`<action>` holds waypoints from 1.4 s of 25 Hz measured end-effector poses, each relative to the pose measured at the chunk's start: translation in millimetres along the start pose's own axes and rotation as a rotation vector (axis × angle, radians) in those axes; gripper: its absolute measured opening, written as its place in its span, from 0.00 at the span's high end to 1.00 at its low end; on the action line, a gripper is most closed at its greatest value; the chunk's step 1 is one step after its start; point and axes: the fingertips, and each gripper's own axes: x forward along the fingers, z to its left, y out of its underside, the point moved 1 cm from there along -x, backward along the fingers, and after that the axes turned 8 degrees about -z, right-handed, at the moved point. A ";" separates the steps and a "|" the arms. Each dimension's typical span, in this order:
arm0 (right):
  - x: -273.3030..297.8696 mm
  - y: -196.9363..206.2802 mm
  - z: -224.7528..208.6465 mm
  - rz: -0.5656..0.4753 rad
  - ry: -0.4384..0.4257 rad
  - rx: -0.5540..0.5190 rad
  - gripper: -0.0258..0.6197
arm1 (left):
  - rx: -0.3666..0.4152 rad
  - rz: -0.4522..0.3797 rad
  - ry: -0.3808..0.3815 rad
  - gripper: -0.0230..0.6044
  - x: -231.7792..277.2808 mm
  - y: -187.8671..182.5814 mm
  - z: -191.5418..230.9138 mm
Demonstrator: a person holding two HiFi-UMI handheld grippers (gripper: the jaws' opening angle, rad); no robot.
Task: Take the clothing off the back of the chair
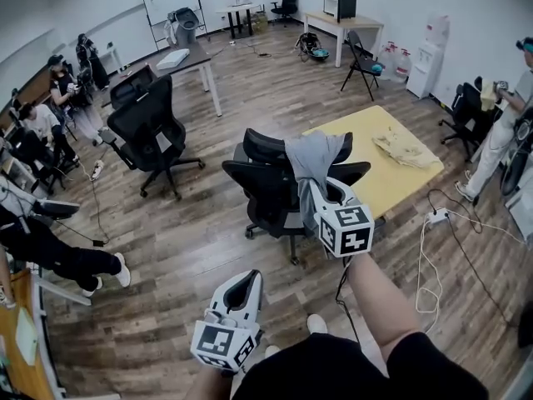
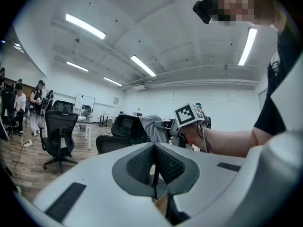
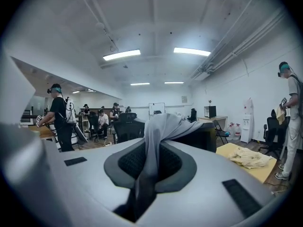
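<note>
**On the chair back: garment in my grip**

Over the backrest of the black chair (image 1: 268, 186) the grey garment (image 1: 313, 158) lies draped. My right gripper (image 1: 320, 192) is clamped on its hanging end, the cloth running from the pads up to the chair. My left gripper (image 1: 246, 283) sits nearer me, its jaws pressed together on nothing.

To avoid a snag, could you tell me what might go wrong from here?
The right gripper pinches only a narrow fold of the grey garment, which may slip out. The garment drapes over the office chair's back, so a pull could snag it or roll the chair. The left gripper is shut on nothing, giving no support.
</note>
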 end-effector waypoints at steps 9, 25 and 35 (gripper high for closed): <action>-45.1 -10.7 28.6 -0.028 0.015 0.007 0.88 | -0.003 -0.009 0.065 0.93 -32.4 -1.6 -6.2; -158.3 -12.6 80.6 -0.052 0.050 0.011 0.88 | -0.018 0.016 0.253 0.93 -75.1 10.6 -43.0; -211.8 -3.8 66.5 -0.041 0.012 0.020 0.88 | -0.024 0.019 0.294 0.93 -55.4 17.3 -90.5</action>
